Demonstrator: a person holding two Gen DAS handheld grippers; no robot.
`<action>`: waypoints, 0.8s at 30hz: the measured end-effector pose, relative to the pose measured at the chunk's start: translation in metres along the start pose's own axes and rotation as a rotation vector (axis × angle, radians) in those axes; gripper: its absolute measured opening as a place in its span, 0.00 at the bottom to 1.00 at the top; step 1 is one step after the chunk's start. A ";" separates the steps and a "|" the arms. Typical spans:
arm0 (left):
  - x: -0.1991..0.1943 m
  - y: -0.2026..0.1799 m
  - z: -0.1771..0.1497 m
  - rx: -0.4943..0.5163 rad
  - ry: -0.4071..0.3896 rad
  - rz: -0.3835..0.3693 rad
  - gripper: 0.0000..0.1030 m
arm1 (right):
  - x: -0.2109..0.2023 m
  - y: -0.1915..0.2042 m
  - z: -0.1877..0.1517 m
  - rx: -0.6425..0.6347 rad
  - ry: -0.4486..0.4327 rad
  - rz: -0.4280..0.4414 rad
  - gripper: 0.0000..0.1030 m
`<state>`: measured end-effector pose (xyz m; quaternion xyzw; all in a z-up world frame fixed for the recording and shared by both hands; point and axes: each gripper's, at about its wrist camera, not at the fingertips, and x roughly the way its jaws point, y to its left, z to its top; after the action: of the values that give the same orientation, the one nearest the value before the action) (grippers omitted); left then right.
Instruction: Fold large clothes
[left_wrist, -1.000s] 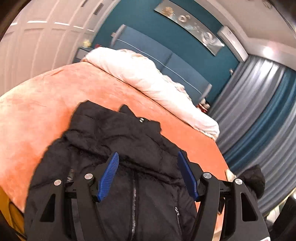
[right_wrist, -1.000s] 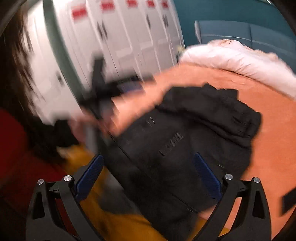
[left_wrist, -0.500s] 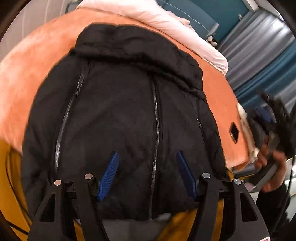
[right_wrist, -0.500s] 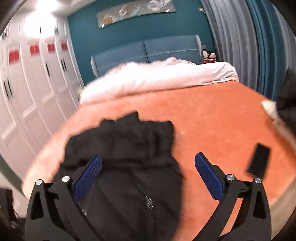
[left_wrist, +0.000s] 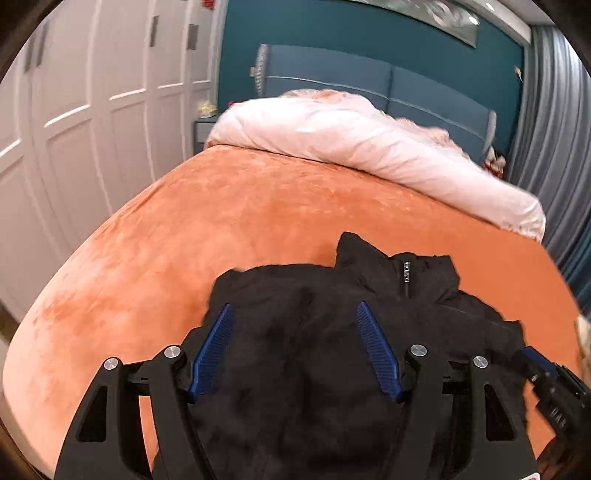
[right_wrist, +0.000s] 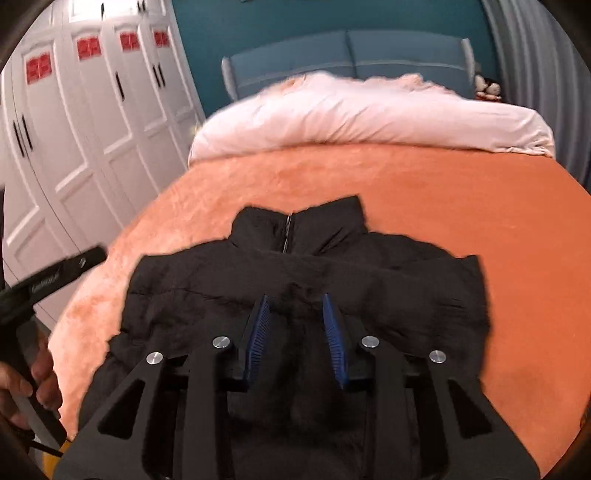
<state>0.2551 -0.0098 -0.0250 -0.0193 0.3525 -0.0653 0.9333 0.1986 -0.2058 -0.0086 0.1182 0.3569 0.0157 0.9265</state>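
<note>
Left tool (left_wrist: 295, 347) stands with its blue pads spread wide over the black jacket (left_wrist: 332, 332), gripping nothing that we can see. From the left wrist, the jacket lies at 6 o'clock on the orange bed cover (left_wrist: 258, 206), collar and zip pull pointing toward 12 o'clock. A pink duvet (left_wrist: 369, 147) is bunched at 12 o'clock against the blue headboard (left_wrist: 369, 77), and white wardrobe doors (left_wrist: 92, 110) fill 9 o'clock.

From the right wrist, our right tool (right_wrist: 297, 332) has its pads drawn close together, with dark jacket fabric between them; we cannot tell whether they truly pinch it. The jacket (right_wrist: 406, 288) spreads across the middle of the bed cover (right_wrist: 480, 206). At 9 o'clock the left tool (right_wrist: 48, 280) juts in, held by a hand (right_wrist: 29, 384).
</note>
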 end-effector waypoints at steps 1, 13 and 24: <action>0.011 -0.003 -0.003 0.017 0.010 0.014 0.65 | 0.012 -0.003 -0.003 -0.001 0.019 -0.013 0.29; 0.115 -0.014 -0.063 0.163 0.135 0.141 0.66 | 0.092 -0.025 -0.043 -0.052 0.100 -0.097 0.17; 0.058 0.001 0.008 0.028 0.024 0.070 0.58 | 0.040 -0.029 0.023 0.039 -0.049 -0.043 0.21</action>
<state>0.3037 -0.0170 -0.0570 0.0067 0.3632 -0.0378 0.9309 0.2417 -0.2343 -0.0254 0.1291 0.3367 -0.0143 0.9326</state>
